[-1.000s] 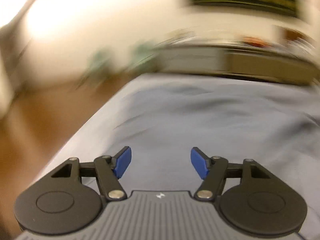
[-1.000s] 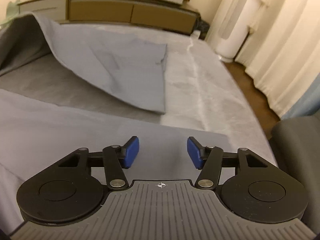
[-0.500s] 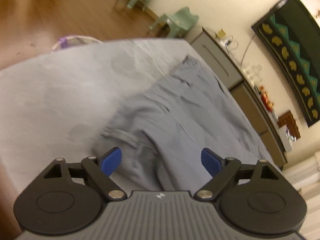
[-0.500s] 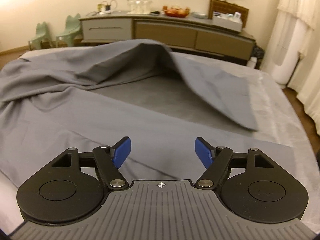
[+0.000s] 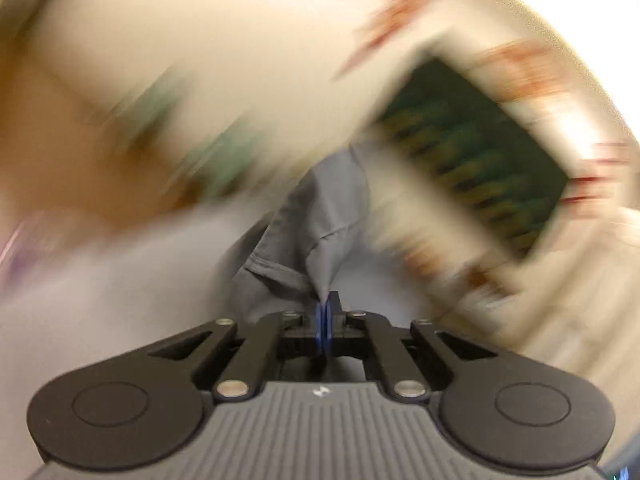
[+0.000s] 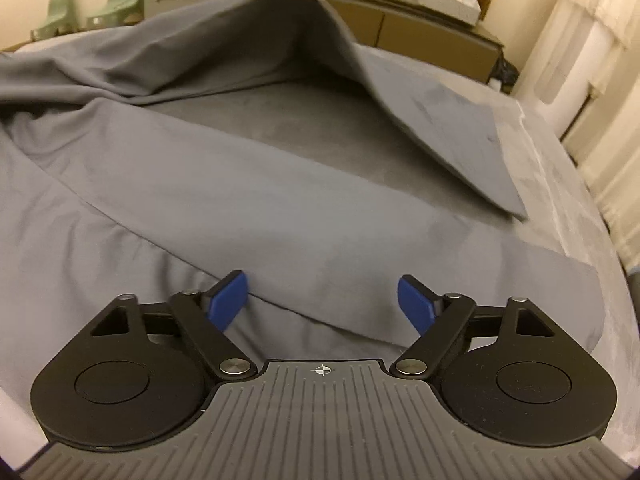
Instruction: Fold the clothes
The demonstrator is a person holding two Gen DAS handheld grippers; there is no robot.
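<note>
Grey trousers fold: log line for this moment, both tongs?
left tongs: shut on grey trousers, just closed | right tongs: open, just widened, above trouser leg, nothing gripped | bed: trousers partly lifted

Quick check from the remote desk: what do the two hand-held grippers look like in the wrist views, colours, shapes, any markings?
Both match. The left hand-held gripper and right hand-held gripper each have blue fingertip pads on black linkage bars with silver pivot pins, two round black discs at the sides, and a ribbed grey body. A small white mark sits at the centre of the body's front edge; on the right it is a crosshair. No cables or sleeves show.
</note>
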